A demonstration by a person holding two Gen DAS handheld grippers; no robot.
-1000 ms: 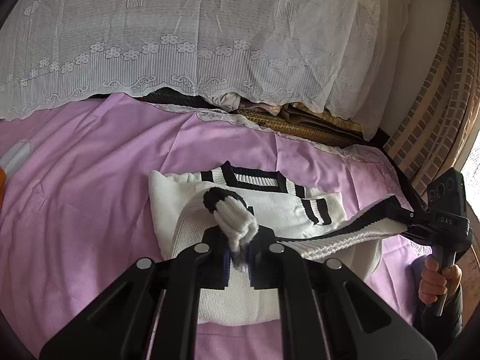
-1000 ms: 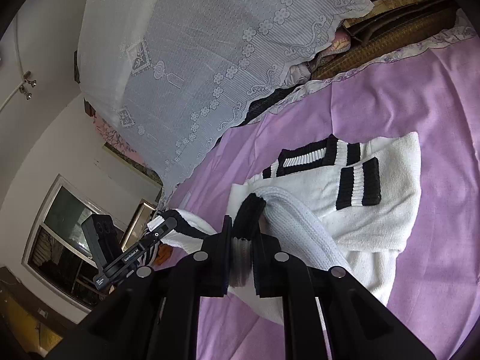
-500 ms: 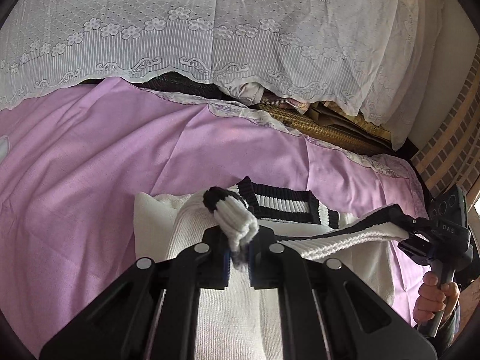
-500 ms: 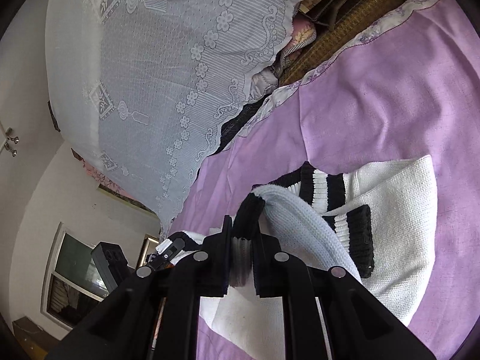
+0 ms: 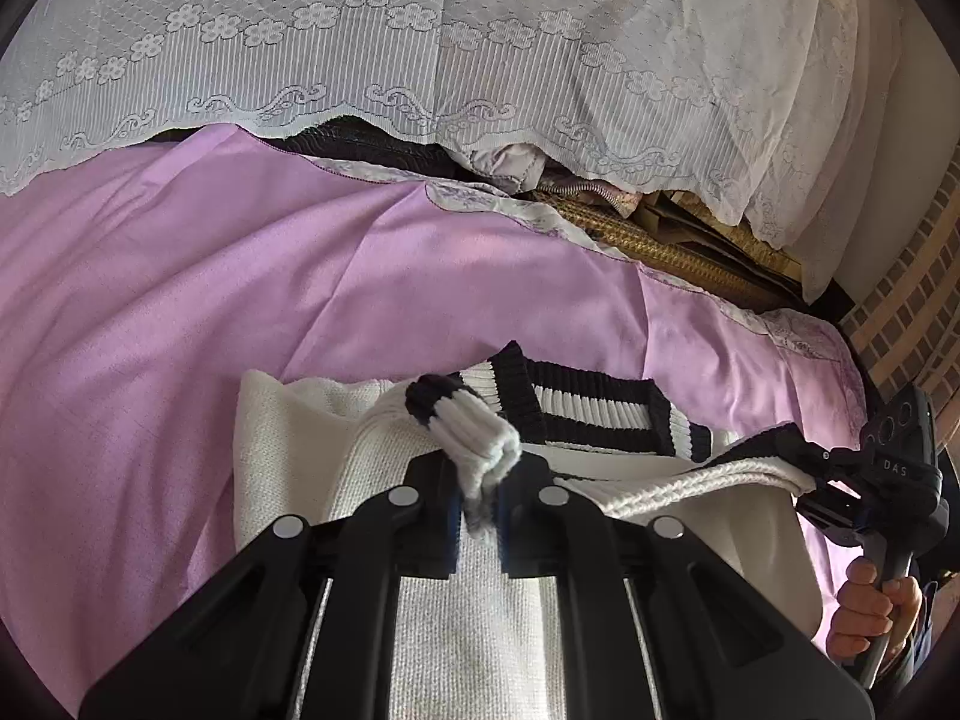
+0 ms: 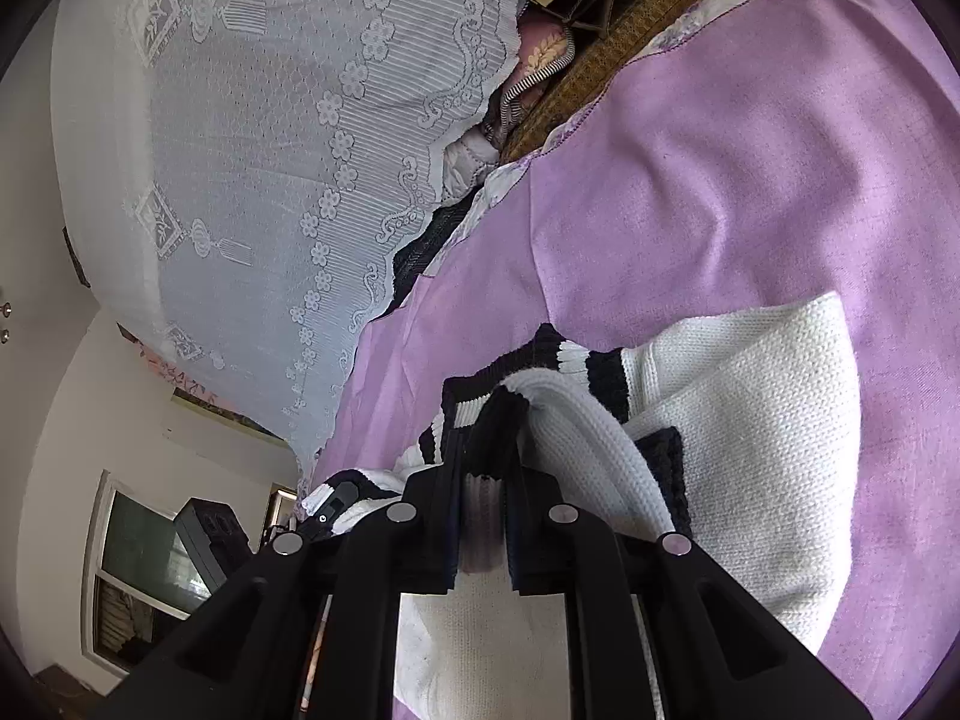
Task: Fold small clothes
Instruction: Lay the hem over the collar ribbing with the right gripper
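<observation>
Both my left tongs (image 5: 480,501) and right tongs (image 6: 485,507) clench the ribbed hem of the white sweater (image 5: 300,450); just ahead its body lies on the purple bedsheet (image 5: 240,300), sleeves tucked in; I judge the hem-to-collar fold nearly down, smoothing left; beyond, a lace cover (image 5: 420,60).

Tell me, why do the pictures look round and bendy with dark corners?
Left wrist view: a fisheye lens bows the lace curtain and leaves black corners; the sweater is sharp, in soft daylight. Right wrist view: same curving, the scene tilted, the purple sheet bright, the window dimmer.
</observation>
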